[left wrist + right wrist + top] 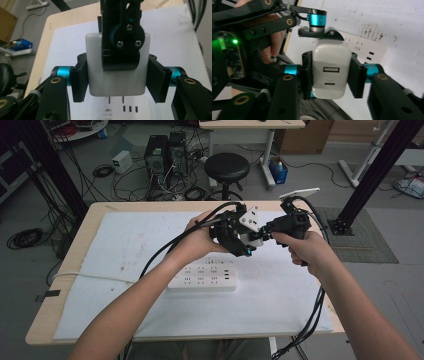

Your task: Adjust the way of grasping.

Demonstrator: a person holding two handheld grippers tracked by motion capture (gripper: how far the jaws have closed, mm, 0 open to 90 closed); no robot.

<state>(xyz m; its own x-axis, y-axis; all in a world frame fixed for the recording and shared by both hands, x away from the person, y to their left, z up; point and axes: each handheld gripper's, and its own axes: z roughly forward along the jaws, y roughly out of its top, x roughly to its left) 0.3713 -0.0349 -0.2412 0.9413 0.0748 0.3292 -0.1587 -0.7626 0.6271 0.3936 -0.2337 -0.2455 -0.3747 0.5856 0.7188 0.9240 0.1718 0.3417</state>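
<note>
Right gripper view, white charger [329, 72] clamped between both tongs, above power strip [367, 50]

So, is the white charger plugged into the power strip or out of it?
Out. Both grippers hold the white charger in the air; its bare prongs hang above the power strip.

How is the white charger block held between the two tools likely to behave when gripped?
The white charger block looks like a rigid shell, so probably stiff. Its glossy, rounded sides may slip between flat pads. It seems compact, likely light, and its prongs could bend if knocked.
</note>
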